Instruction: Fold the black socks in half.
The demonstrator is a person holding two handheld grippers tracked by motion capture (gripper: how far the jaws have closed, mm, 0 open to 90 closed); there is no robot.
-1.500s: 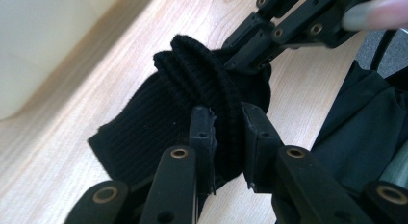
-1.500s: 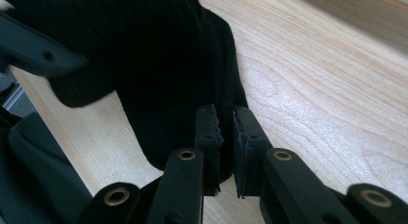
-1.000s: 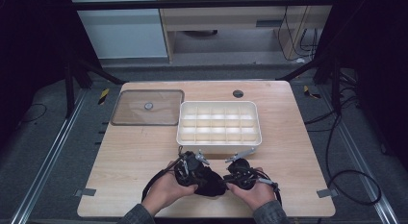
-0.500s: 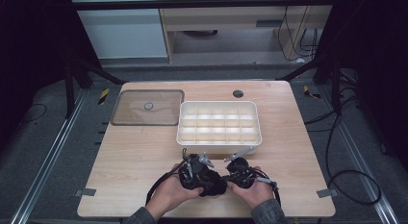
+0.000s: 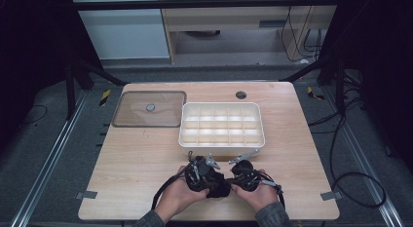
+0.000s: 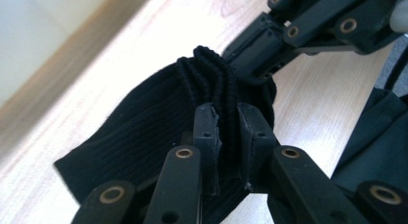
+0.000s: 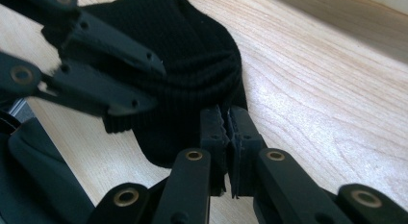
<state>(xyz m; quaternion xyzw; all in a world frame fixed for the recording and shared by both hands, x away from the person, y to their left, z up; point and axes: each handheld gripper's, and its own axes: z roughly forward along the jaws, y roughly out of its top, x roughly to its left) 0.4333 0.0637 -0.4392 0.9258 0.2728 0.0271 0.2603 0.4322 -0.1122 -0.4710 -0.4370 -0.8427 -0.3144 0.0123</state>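
Note:
A black ribbed sock (image 5: 217,187) lies bunched near the table's front edge, between the person's two hands. My left gripper (image 6: 230,123) is shut on a thick fold of the sock (image 6: 154,118); its jaws have just been closing on the fabric. My right gripper (image 7: 227,120) is shut on the sock's edge (image 7: 192,51), pads nearly together with thin cloth between them. In the high view the left gripper (image 5: 207,176) and the right gripper (image 5: 233,177) meet tip to tip over the sock. The right gripper view also shows the left gripper (image 7: 144,84) on the sock.
A white tray (image 5: 221,105) with several compartments stands just beyond the hands. Its clear lid (image 5: 131,110) lies flat at the back left. A dark round hole (image 5: 240,95) sits near the table's far edge. Bare wood lies to both sides of the hands.
The left hand has shifted slightly. Both grippers stay together on the sock at the front edge.

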